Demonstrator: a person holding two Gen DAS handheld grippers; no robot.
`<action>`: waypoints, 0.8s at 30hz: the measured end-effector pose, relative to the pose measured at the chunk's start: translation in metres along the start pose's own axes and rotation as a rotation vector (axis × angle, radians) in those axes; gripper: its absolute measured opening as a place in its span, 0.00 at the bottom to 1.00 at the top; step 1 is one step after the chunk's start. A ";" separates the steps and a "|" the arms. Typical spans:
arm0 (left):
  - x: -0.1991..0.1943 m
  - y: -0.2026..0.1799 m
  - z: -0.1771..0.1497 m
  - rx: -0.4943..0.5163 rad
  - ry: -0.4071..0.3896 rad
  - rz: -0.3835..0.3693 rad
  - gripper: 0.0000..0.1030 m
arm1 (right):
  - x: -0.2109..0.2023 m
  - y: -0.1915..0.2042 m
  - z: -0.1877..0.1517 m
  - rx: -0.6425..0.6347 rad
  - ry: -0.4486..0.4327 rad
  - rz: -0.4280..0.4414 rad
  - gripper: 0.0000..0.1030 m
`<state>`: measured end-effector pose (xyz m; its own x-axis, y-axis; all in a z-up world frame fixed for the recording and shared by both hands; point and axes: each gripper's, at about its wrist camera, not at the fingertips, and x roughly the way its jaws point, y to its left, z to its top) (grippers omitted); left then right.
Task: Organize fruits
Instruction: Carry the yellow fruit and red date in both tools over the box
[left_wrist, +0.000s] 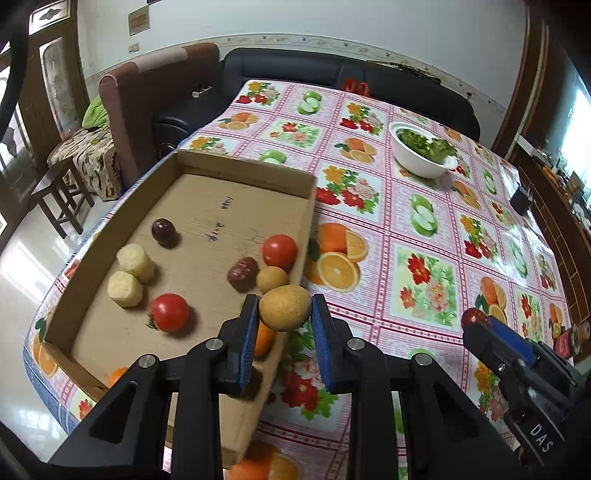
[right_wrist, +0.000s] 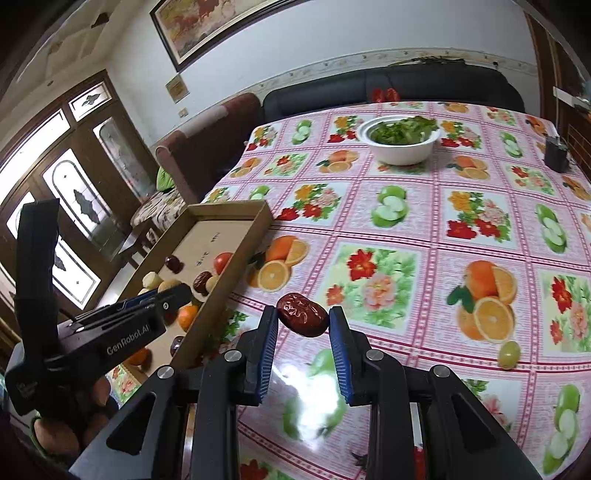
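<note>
the left gripper (left_wrist: 284, 308) has its jaws closed on a tan longan-like fruit (left_wrist: 284, 308), held above the near right rim of the cardboard tray (left_wrist: 243, 173), while the right gripper (right_wrist: 303, 321) has its jaws closed on a wrinkled red date (right_wrist: 303, 319), held over the flowered tablecloth (right_wrist: 424, 221), well to the right of the tray. the step in hand looks like carrying both fruits into the tray; to do it well, the left should clear the tray wall before lowering, set the fruit down on bare cardboard beside its like, the other tan fruit (left_wrist: 272, 278), and open only when it is low enough that it cannot roll. the date would best go next to the date (left_wrist: 242, 274) already lying there, and the two grippers should not crowd the same corner. the tray holds two tomatoes (left_wrist: 280, 251), two pale peeled chunks (left_wrist: 135, 260), a dark plum-like fruit (left_wrist: 163, 230), and orange fruit partly hidden behind the left fingers. a green grape (right_wrist: 509, 354) lies loose on the cloth, right of the right gripper, not yet gathered. a white bowl (right_wrist: 402, 153) of chopped greens stands far back on the table, apart from the fruit.
</note>
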<state>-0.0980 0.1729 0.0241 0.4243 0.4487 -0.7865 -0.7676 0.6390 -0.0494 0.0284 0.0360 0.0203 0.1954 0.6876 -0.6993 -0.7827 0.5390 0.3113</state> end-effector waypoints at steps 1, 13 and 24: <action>0.000 0.003 0.001 -0.004 -0.002 0.003 0.25 | 0.003 0.004 0.001 -0.007 0.004 0.006 0.28; 0.005 0.050 0.026 -0.063 0.008 0.025 0.25 | 0.030 0.040 0.025 -0.073 0.022 0.075 0.28; 0.035 0.097 0.066 -0.138 0.032 0.106 0.25 | 0.077 0.081 0.056 -0.126 0.051 0.137 0.27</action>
<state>-0.1257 0.2920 0.0324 0.3232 0.4878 -0.8109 -0.8668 0.4964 -0.0469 0.0131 0.1603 0.0281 0.0542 0.7233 -0.6884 -0.8684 0.3745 0.3251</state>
